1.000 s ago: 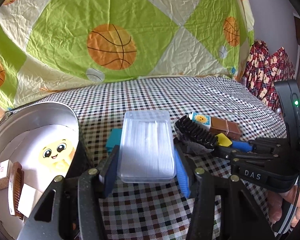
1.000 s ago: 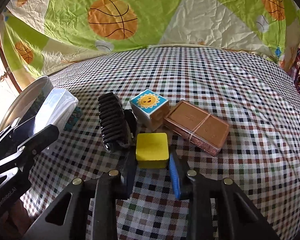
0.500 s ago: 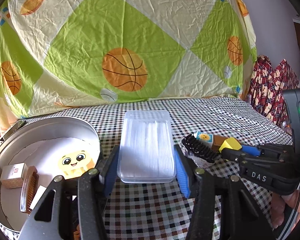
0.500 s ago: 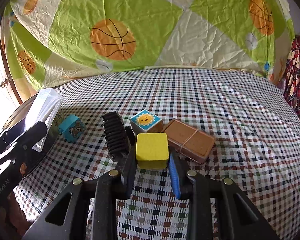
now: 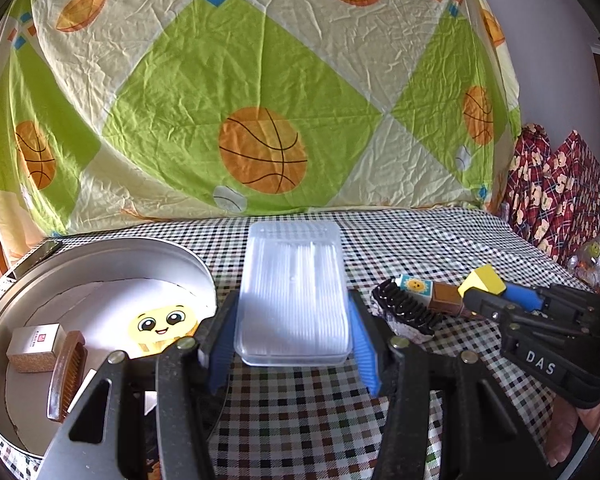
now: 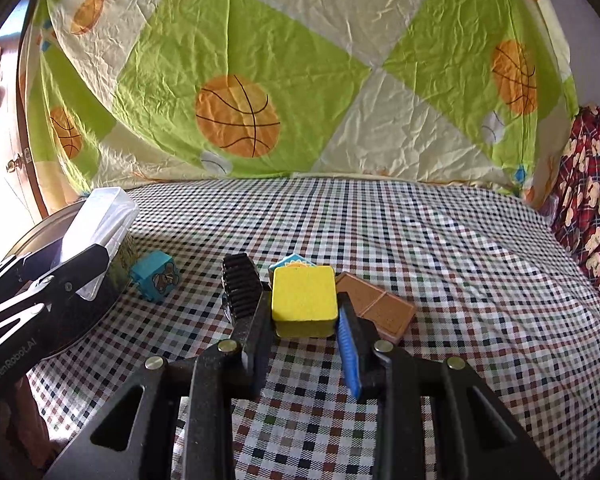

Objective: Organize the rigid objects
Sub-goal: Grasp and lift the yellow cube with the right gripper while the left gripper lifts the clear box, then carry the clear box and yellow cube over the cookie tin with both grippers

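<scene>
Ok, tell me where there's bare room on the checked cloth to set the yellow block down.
Free: the wide checked cloth right of the brown flat box, out to the red plaid fabric, and the strip behind the items up to the basketball sheet. Crowded: between the round tin, blue cube and black comb.

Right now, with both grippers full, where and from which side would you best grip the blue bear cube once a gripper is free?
Probably across two opposite flat side faces of the blue bear cube, coming from above. It sits on the checked cloth between the round tin and the black comb, apart from both, so fingers should fit either side.
</scene>
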A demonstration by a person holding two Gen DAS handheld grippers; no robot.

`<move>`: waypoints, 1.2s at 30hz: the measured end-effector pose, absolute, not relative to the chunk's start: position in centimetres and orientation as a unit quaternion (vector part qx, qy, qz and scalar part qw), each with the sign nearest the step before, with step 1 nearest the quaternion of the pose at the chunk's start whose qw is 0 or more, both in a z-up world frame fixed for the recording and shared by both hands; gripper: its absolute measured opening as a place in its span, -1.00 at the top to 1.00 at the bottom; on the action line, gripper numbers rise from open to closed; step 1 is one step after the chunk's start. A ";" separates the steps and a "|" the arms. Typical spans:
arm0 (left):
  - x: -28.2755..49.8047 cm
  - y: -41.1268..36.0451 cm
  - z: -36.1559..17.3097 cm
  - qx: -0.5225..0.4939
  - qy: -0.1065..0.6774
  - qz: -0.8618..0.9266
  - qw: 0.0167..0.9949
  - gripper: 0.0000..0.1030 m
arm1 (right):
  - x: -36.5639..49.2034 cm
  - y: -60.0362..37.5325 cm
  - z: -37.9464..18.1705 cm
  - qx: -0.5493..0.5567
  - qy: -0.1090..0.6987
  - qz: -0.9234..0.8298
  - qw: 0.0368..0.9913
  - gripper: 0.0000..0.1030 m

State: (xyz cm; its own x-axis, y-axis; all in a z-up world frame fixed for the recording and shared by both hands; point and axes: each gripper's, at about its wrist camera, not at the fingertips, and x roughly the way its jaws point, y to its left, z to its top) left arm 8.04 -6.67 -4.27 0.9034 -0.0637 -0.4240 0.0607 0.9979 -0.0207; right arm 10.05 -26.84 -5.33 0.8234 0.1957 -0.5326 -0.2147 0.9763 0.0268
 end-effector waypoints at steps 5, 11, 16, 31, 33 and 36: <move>7.9 -6.6 -4.2 -0.004 0.215 -0.028 0.976 0.01 | 9.7 -26.8 -4.9 -0.015 0.261 0.106 0.959 0.38; 7.6 -6.5 -4.1 -0.005 0.207 -0.022 0.978 0.01 | 9.1 -26.9 -4.5 -0.015 0.242 0.104 0.964 0.38; 7.5 -6.5 -4.0 -0.005 0.201 -0.019 0.979 0.01 | 8.5 -27.1 -4.3 -0.013 0.225 0.102 0.969 0.37; 6.6 -6.3 -3.5 -0.008 0.176 -0.003 0.984 0.01 | 7.8 -27.4 -4.0 -0.007 0.204 0.096 0.974 0.38; 6.4 -6.2 -3.5 -0.009 0.171 -0.001 0.985 0.01 | 7.7 -27.5 -4.0 -0.006 0.200 0.095 0.975 0.38; 6.3 -6.2 -3.4 -0.009 0.167 0.002 0.986 0.01 | 7.5 -27.6 -3.9 -0.006 0.195 0.093 0.976 0.38</move>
State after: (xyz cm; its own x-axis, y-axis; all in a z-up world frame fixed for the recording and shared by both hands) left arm 6.26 -6.16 -3.41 0.9442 0.0010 -0.3294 -0.0069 0.9998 -0.0167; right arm 7.53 -27.61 -3.88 0.9067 0.1787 -0.3820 -0.1830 0.9828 0.0253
